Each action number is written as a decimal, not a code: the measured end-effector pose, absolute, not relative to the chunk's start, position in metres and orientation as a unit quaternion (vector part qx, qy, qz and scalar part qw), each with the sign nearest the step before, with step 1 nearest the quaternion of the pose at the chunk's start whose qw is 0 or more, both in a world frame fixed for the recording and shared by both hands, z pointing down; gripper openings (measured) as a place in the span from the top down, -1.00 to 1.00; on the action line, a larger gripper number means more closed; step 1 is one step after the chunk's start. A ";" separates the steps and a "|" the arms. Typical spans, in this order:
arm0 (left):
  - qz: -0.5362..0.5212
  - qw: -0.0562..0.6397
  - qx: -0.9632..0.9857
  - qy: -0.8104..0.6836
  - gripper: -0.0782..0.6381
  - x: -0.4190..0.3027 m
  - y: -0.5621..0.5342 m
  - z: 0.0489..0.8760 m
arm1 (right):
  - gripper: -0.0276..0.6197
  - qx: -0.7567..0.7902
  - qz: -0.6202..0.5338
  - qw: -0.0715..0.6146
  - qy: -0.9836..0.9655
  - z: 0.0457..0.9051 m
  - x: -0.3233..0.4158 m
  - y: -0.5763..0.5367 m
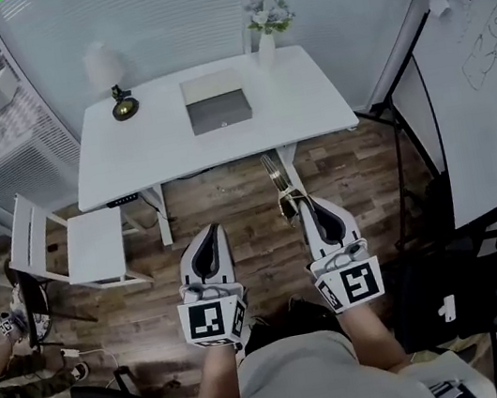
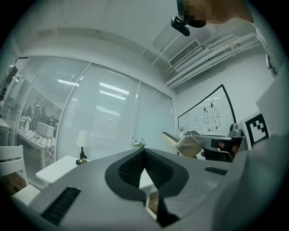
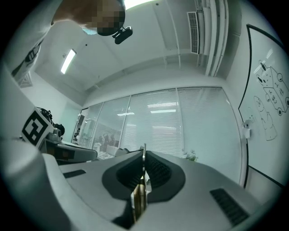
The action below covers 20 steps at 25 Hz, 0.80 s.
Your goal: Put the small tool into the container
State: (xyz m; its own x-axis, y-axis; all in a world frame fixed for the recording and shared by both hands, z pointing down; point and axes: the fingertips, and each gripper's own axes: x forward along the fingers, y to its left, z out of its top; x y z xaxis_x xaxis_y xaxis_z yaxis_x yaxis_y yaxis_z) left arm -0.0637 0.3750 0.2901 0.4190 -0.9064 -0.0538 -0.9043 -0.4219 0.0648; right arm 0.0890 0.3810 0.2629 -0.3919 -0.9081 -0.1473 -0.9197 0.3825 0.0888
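A grey metal box, the container (image 1: pixel 219 110), lies on the white table (image 1: pixel 127 157) far ahead of me. My right gripper (image 1: pixel 306 205) is shut on a small brass-coloured tool (image 1: pixel 276 182), which sticks out past its tips over the wooden floor. In the right gripper view the tool (image 3: pixel 139 198) stands edge-on between the pads. My left gripper (image 1: pixel 207 234) is held level beside it, jaws together, with nothing in them. Its tips (image 2: pixel 144 151) meet in the left gripper view, where the tool (image 2: pixel 183 143) also shows at the right. Both grippers are well short of the table.
A table lamp (image 1: pixel 121 99) and a vase of flowers (image 1: pixel 267 30) stand on the table. A white chair (image 1: pixel 89 247) is at the left, a whiteboard (image 1: pixel 484 75) on a stand at the right, black office chairs (image 1: pixel 494 293) near me.
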 end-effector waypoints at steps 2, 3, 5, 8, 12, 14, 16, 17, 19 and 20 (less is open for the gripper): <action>-0.041 0.016 0.843 -0.535 0.72 -0.066 0.367 0.293 | 0.83 -0.551 0.076 0.034 0.830 0.263 0.088 0.374; -0.042 0.018 0.843 -0.537 0.72 -0.067 0.362 0.295 | 0.83 -0.551 0.076 0.033 0.830 0.263 0.089 0.368; -0.043 0.022 0.841 -0.539 0.72 -0.066 0.350 0.301 | 0.84 -0.552 0.076 0.028 0.830 0.265 0.091 0.355; -0.031 0.023 0.841 -0.539 0.72 -0.067 0.332 0.307 | 0.83 -0.554 0.070 0.029 0.829 0.272 0.091 0.334; -0.023 0.020 0.837 -0.547 0.72 -0.073 0.292 0.311 | 0.83 -0.546 0.070 0.032 0.834 0.278 0.090 0.289; -0.017 0.018 0.835 -0.549 0.72 -0.072 0.268 0.313 | 0.83 -0.541 0.067 0.034 0.837 0.280 0.092 0.263; -0.010 0.017 0.836 -0.549 0.72 -0.067 0.243 0.315 | 0.83 -0.539 0.063 0.035 0.839 0.282 0.097 0.238; -0.007 0.018 0.836 -0.548 0.72 -0.063 0.229 0.316 | 0.84 -0.538 0.062 0.034 0.840 0.282 0.100 0.224; -0.004 0.021 0.836 -0.548 0.72 -0.055 0.203 0.318 | 0.83 -0.534 0.061 0.034 0.842 0.283 0.108 0.198; -0.002 0.023 0.835 -0.549 0.72 -0.051 0.190 0.320 | 0.83 -0.532 0.061 0.033 0.844 0.283 0.112 0.185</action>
